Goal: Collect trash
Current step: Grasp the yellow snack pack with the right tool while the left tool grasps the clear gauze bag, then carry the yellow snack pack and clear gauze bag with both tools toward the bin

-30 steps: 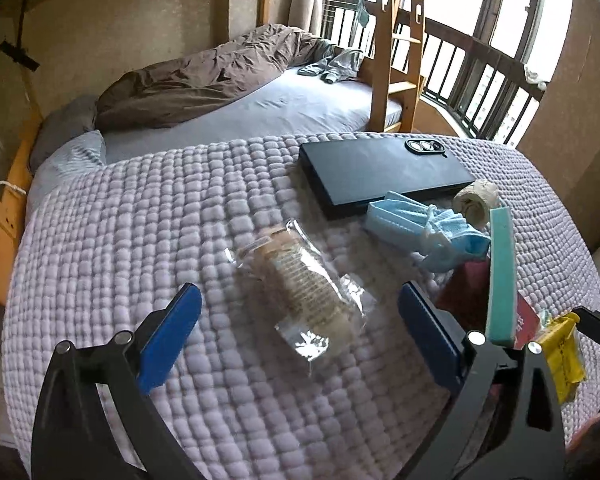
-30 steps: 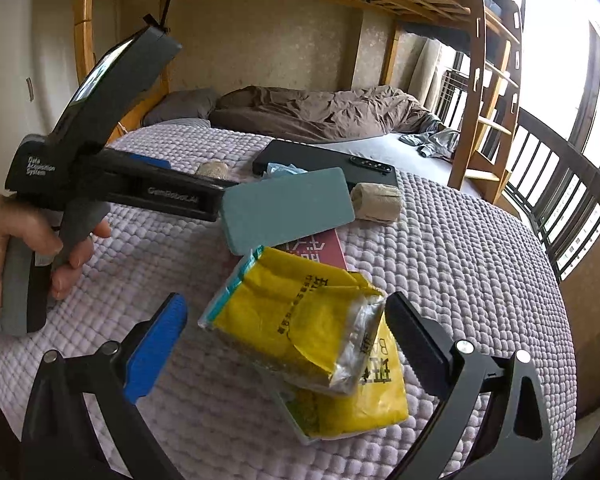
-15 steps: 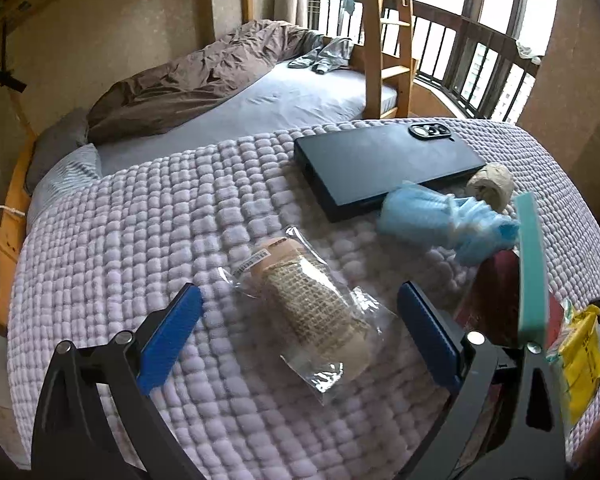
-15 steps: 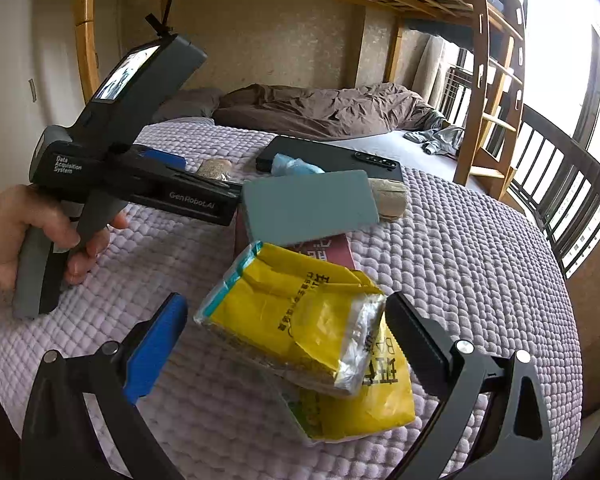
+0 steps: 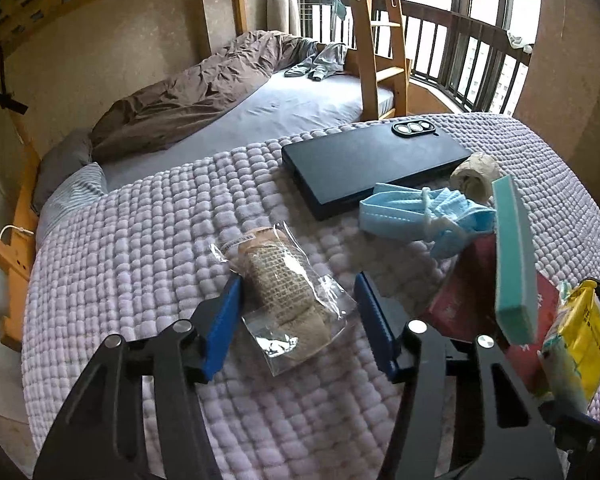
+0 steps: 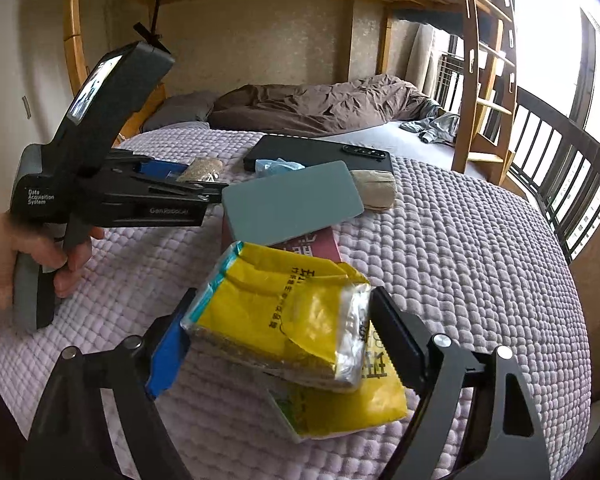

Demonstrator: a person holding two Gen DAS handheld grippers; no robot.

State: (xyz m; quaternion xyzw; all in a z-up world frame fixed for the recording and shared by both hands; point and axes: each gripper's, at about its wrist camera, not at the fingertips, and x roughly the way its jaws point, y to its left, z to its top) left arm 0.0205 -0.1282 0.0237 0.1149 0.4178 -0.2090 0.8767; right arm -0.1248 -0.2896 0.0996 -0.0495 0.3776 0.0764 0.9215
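Left wrist view: my left gripper [image 5: 298,312] is partly closed around the clear wrapper [image 5: 288,292], with one blue finger [image 5: 224,316] at its edge and the other a little off it, so nothing is gripped yet. The wrapper lies flat on the quilt [image 5: 140,248]. At 1 o'clock is a blue mask [image 5: 424,214], past it a black phone [image 5: 376,164] and a tan wad [image 5: 474,172]. At 3 o'clock a teal pad [image 5: 514,256] leans on a red pack [image 5: 472,280].

Right wrist view: my right gripper [image 6: 278,340] is narrowed onto the yellow bag [image 6: 284,312]; both fingers look to be touching its sides, though firm hold I can't confirm. A second yellow bag [image 6: 340,404] lies under it.

Step, I'd say: grabbing trash with both hands. Next: finish closing left, lift both without dragging the quilt.
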